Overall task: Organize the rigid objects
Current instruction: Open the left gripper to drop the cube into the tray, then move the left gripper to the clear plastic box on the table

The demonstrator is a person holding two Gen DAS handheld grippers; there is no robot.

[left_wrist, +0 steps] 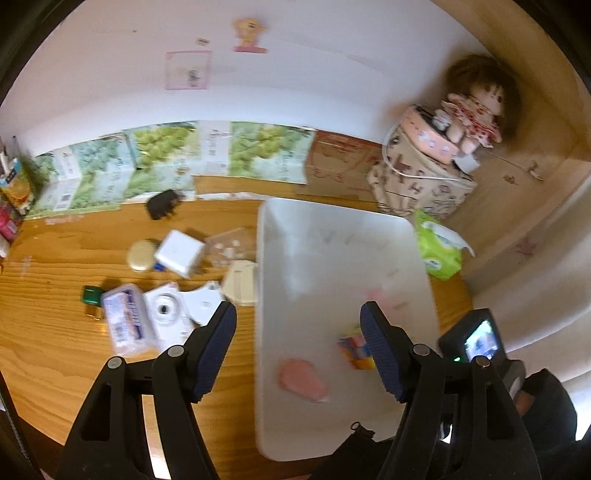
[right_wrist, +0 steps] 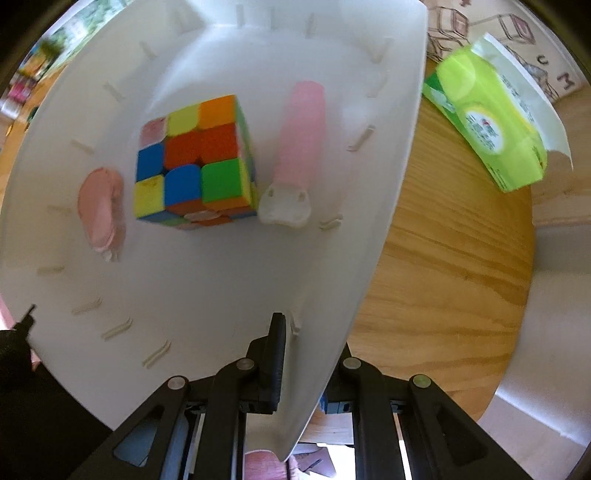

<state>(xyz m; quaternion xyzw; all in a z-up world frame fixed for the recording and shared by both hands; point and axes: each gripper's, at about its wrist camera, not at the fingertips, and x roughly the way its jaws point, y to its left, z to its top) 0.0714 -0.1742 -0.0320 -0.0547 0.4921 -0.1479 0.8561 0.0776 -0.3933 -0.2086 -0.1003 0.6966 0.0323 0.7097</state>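
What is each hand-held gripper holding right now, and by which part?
The right hand-held gripper is shut on the white bin, pinching its near wall at the rim. The left hand-held gripper is open and holds nothing.

White wall [left_wrist: 295, 74] carried a pink-framed sticker [left_wrist: 188, 70] and a cartoon sticker [left_wrist: 248, 35]. Round wooden table [left_wrist: 55, 295] stood against it; flattened grape-print cartons [left_wrist: 166, 158] lined the wall's base. Pale floor [right_wrist: 546, 332].
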